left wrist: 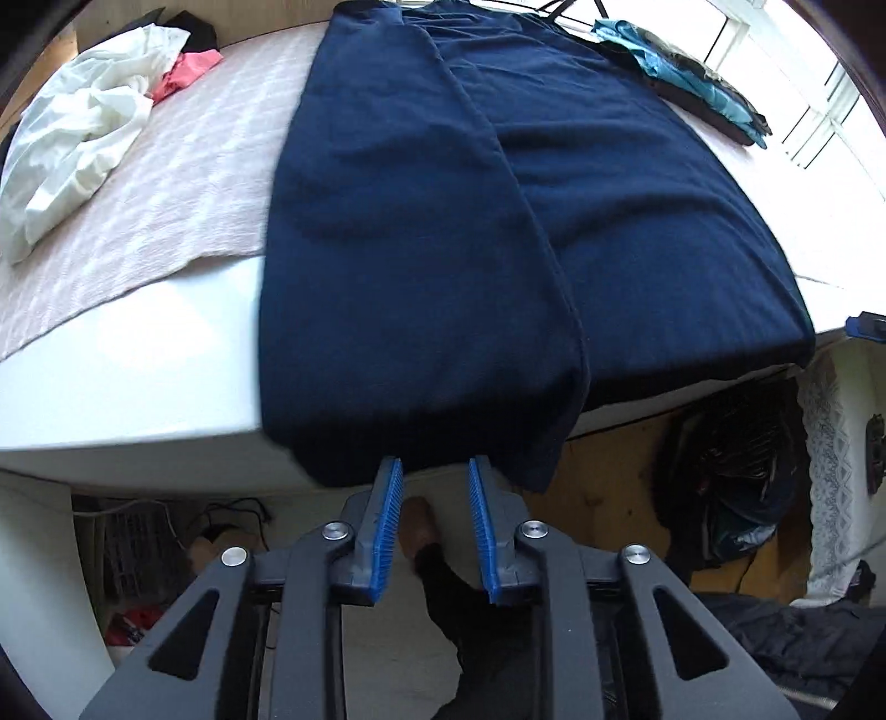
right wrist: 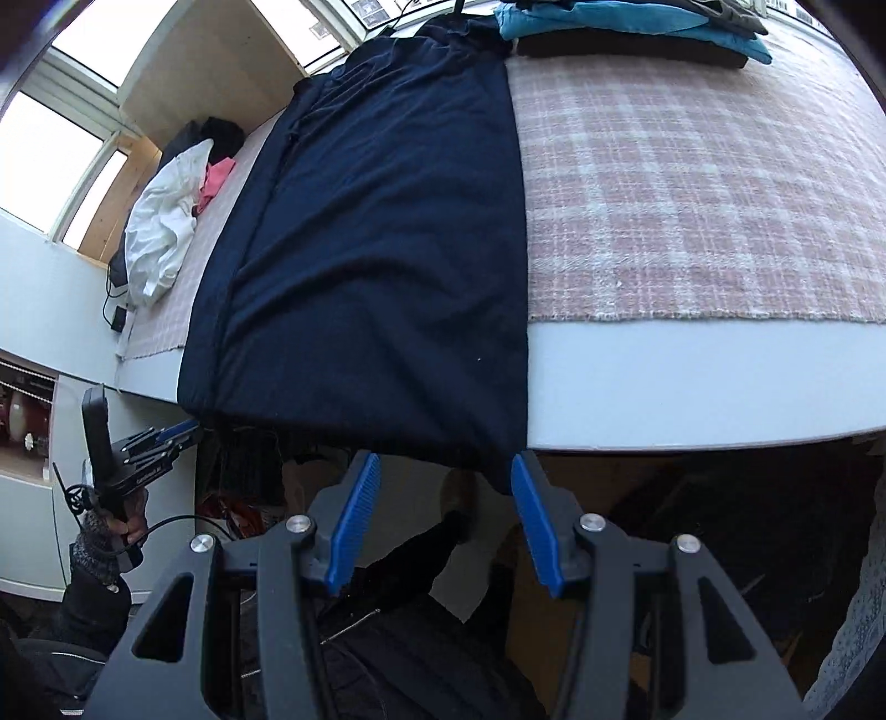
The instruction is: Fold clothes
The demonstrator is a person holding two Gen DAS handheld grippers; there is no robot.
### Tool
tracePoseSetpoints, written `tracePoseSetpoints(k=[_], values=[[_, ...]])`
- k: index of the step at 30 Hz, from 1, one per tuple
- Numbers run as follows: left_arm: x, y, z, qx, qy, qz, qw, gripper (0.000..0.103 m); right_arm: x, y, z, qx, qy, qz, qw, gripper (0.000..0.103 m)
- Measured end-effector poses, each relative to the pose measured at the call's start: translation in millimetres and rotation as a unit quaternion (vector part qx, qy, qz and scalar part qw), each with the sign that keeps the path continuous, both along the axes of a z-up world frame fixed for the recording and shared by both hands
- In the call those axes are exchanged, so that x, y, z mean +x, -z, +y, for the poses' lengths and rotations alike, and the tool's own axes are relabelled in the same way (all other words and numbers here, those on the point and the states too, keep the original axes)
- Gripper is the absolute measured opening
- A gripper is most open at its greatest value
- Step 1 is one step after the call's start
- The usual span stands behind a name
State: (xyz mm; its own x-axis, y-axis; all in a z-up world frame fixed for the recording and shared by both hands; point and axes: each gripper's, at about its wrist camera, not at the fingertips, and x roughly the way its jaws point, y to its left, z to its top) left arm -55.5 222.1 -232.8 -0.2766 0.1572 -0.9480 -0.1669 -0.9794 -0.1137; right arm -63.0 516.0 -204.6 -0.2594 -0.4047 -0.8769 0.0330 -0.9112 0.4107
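Showing fold line, left wrist view: navy garment (left wrist: pixel 443 232) lengthwise on bed (left wrist: pixel 138 365), hem draped over near edge; left gripper (left wrist: pixel 434 471) open, empty, just below hem. Right wrist view: right gripper (right wrist: pixel 446 471) wide open, empty, under hem; bare plaid blanket (right wrist: pixel 692 194) rightward.

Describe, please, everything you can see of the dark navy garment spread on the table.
The navy garment is a large piece of soft, matte, knit-looking cloth lying lengthwise on the table, partly over a pink checked cloth. One long side is folded over the middle, leaving a diagonal edge and slight wrinkles. Its near hem hangs over the table's front edge. The left gripper and the right gripper are both open just below that hem, not clamping it. Its far end reaches a stack of folded clothes.
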Motion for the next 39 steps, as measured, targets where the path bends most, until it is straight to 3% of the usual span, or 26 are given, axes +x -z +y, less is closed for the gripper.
tracePoseSetpoints(k=[5, 11, 18, 21, 22, 28, 33, 39], values=[[-7.5, 10.7, 26.0, 0.024, 0.019, -0.005, 0.9995, 0.022, -0.7, -4.8, 1.2, -0.014, -0.006, 0.007, 1.0, 0.05], [0.3, 7.0, 45.7, 0.015, 0.052, -0.021, 0.9983, 0.022, -2.9, 2.7, 8.4, -0.025, 0.01, -0.001, 1.0, 0.05], [-7.3, -65.0, 48.2, 0.047, 0.073, 0.009, 0.9962, 0.026, -11.7, -36.2, 33.9, -0.068, 0.04, 0.038, 0.996, 0.05], [-23.3, -75.9, 62.7, 0.054, 0.098, 0.023, 0.9935, 0.04, -26.5, -64.8, 42.0, -0.079, 0.051, 0.07, 0.993, 0.05], [-28.6, -79.6, 67.5, 0.056, 0.106, 0.027, 0.9924, 0.041, -33.4, -74.3, 44.0, -0.08, 0.055, 0.082, 0.992, 0.05], [-60.5, -101.4, 96.5, 0.069, 0.155, 0.054, 0.984, 0.041, -89.1, -108.2, 24.6, -0.032, 0.05, 0.117, 0.991, 0.05], [-109.8, -116.2, 97.0, 0.072, 0.167, 0.051, 0.982, 0.041, -133.6, -103.7, 8.9, 0.001, 0.053, 0.102, 0.993, 0.05], [-221.6, -160.0, 120.0, 0.022, 0.223, 0.073, 0.9718, 0.041, -175.8, -106.1, 6.0, 0.023, 0.054, 0.103, 0.993, 0.05]])
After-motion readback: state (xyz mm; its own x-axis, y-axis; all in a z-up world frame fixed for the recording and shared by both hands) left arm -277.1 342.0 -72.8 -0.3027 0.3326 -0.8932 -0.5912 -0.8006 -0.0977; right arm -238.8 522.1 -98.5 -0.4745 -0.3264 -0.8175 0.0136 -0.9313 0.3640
